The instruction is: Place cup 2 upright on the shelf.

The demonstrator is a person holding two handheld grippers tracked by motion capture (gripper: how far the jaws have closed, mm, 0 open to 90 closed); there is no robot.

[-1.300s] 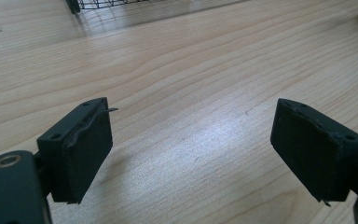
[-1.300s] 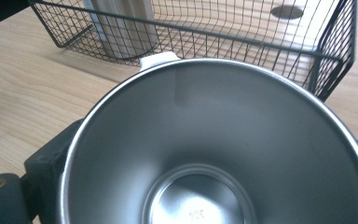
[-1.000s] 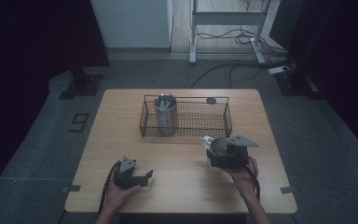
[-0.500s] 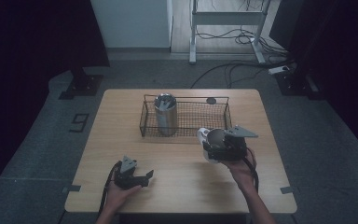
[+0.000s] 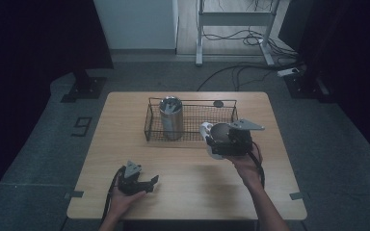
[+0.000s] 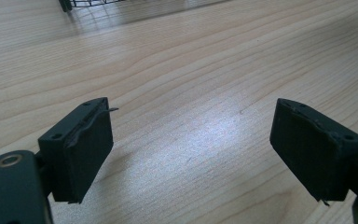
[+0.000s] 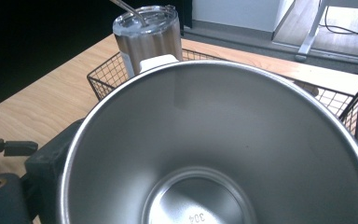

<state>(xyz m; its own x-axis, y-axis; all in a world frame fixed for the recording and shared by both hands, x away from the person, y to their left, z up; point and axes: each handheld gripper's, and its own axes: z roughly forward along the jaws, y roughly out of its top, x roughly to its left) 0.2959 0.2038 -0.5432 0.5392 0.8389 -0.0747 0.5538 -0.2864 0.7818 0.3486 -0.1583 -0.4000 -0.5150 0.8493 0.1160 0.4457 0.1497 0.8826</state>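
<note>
At bench centre-right, just in front of the wire basket [image 5: 192, 120], the R gripper [image 5: 211, 140] is held up off the bench [image 5: 192, 192], carrying a steel cup [image 5: 220, 132] w/ a white handle. Fingers closed on the cup; cup touches nothing else. In the high view the cup mouth faces roughly left, toward the basket's front rail, grey plate on top of the gripper. R gripper view: cup [image 7: 214, 154] open end toward camera, interior bare metal, stamped mark on the bottom too small to read for sure. White handle tab shows past the far rim.

Basket sits at bench mid, back half. Inside it, left end: tall steel tumbler [image 5: 171, 118], upright, clear lid on, straw or rod sticking out of the lid (R gripper view, tumbler [image 7: 147, 35]). Small dark round item on the basket's back rim, can't tell what it is.

L gripper [image 5: 150, 182] low at the front-left of the bench, in the person's hand, pointing right. L gripper view: fingers [image 6: 81, 149] stand apart w/ bare bench wood [image 6: 191, 140] between them, nothing held. Basket corner [image 6: 88, 2] just in at the top edge, well apart from this gripper.

L and R grippers well apart from each other. Cables trail back from both toward the bench front edge. Floor around bench dark; cables and a stand base on the floor behind.
</note>
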